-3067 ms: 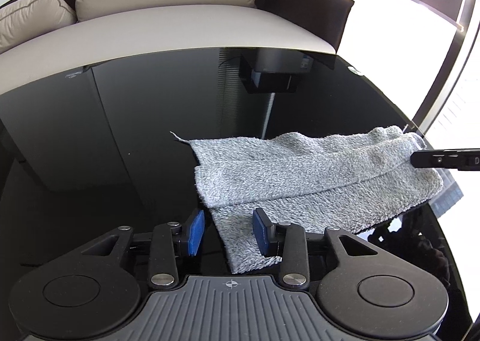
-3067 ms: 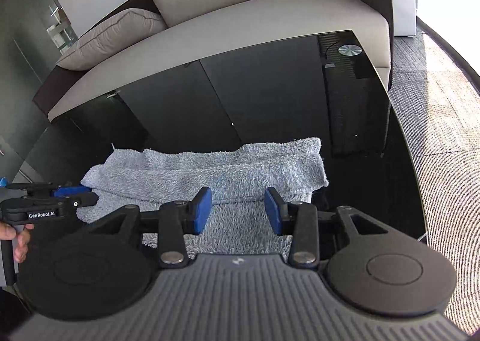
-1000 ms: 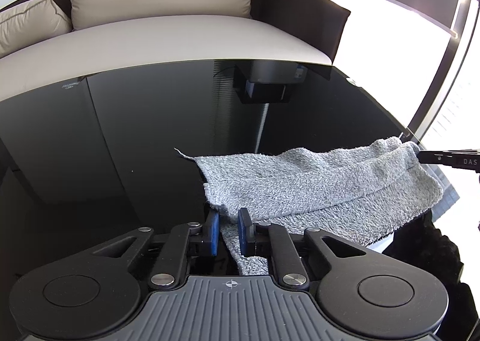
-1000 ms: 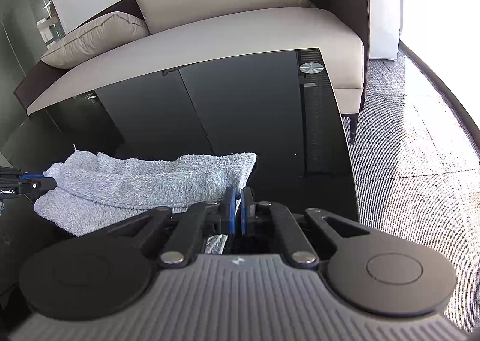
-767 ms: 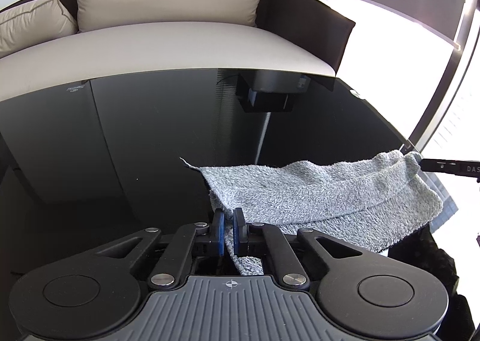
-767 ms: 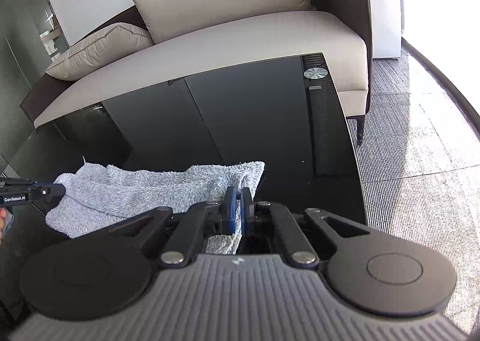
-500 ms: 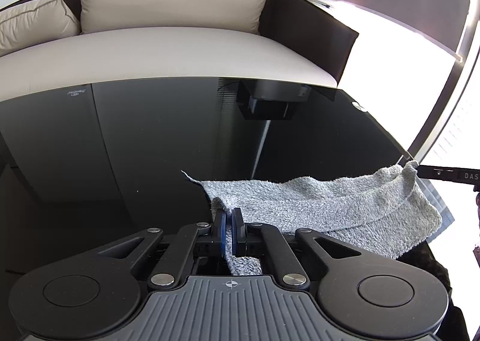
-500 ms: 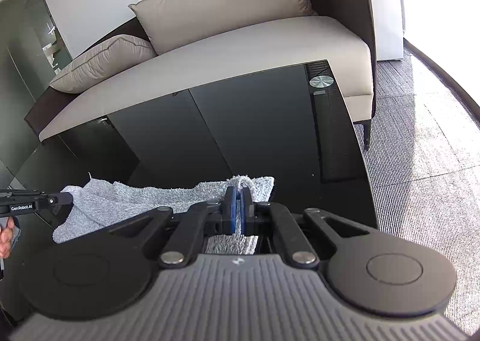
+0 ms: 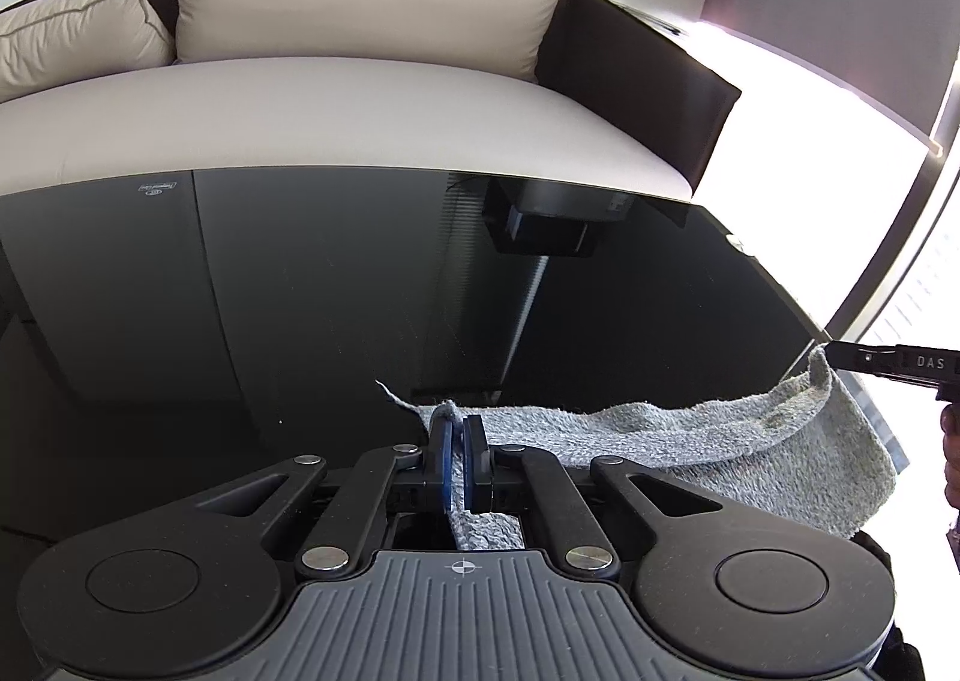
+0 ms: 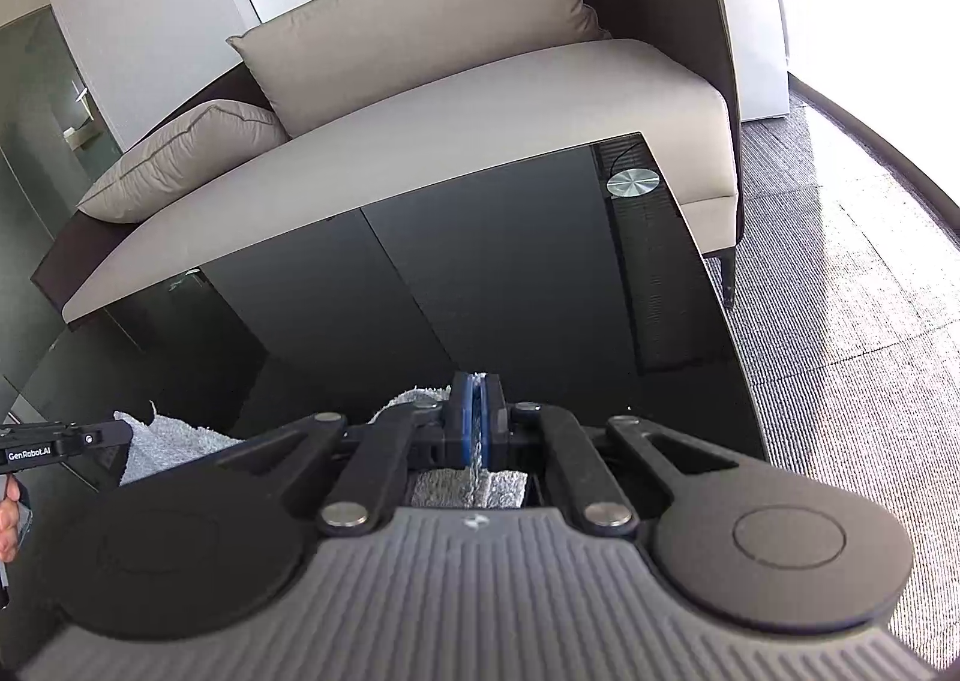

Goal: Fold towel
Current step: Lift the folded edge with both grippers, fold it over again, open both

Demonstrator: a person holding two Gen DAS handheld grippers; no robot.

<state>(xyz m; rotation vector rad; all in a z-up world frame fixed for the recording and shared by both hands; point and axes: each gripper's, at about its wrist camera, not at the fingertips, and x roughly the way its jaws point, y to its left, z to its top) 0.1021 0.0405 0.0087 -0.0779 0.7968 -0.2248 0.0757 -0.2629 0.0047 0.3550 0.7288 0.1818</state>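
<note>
A grey terry towel [image 9: 690, 441] hangs stretched between both grippers above the black glass table [image 9: 300, 291]. My left gripper [image 9: 459, 429] is shut on the towel's left corner, cloth bunched between its blue pads. In the same view the right gripper [image 9: 831, 355] pinches the far corner at the right edge, and the towel sags below it. In the right wrist view my right gripper [image 10: 478, 384] is shut on a fold of towel [image 10: 414, 399]. The left gripper [image 10: 123, 432] shows at the far left there, with towel beside it.
A beige sofa [image 9: 360, 99] with cushions [image 10: 420, 15] stands right behind the table's far edge. The table's right edge [image 10: 738, 381] drops to grey carpet [image 10: 840, 321]. A round metal fitting [image 10: 632, 181] sits in the table's far right corner. A hand [image 10: 9, 525] shows at lower left.
Both grippers have closed on the towel's near corners and lifted them. The towel, earlier lying folded on the glass, now hangs taut between them, drawn toward the cameras.
</note>
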